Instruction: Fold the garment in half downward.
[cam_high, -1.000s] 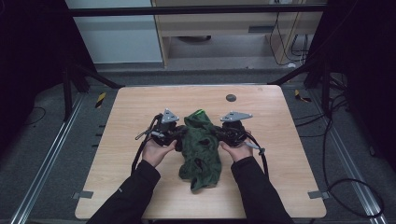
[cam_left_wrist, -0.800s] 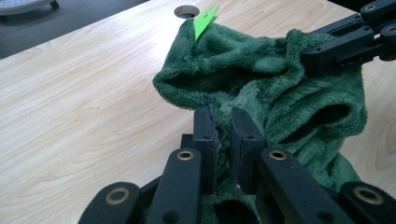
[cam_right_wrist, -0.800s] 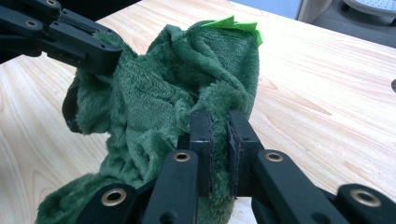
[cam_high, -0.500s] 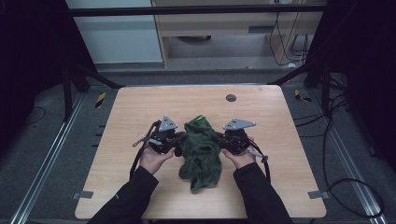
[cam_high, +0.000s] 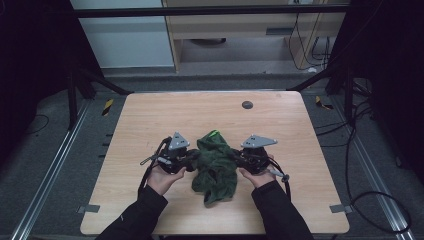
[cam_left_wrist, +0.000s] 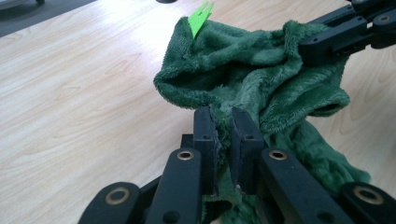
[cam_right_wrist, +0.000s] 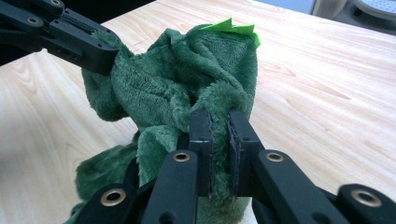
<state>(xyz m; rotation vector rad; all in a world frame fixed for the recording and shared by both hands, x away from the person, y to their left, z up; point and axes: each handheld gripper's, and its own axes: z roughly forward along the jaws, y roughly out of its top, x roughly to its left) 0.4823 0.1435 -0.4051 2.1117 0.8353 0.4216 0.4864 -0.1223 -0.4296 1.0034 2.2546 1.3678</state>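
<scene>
Near the front middle of the counter (cam_high: 150, 120), a crumpled green cloth (cam_high: 216, 165) hangs between the two grippers. On its left, the left gripper (cam_high: 192, 159) has its fingers (cam_left_wrist: 205, 135) drawn narrow, pinching a fold of the cloth's edge; the left gripper view shows fleece squeezed in the slim gap between them. On its right, the right gripper (cam_high: 235, 159) grips the opposite edge the same way, its fingers (cam_right_wrist: 201, 135) close together with a ridge of fleece bulging over their tips. The cloth bunches up between the grips, and its lower part sags down to the counter toward the person. A bright green tag (cam_high: 214, 133) sticks out at the cloth's far top edge. A small dark disc (cam_high: 247, 104) lies on the counter, well apart from the cloth, toward the far side.
</scene>
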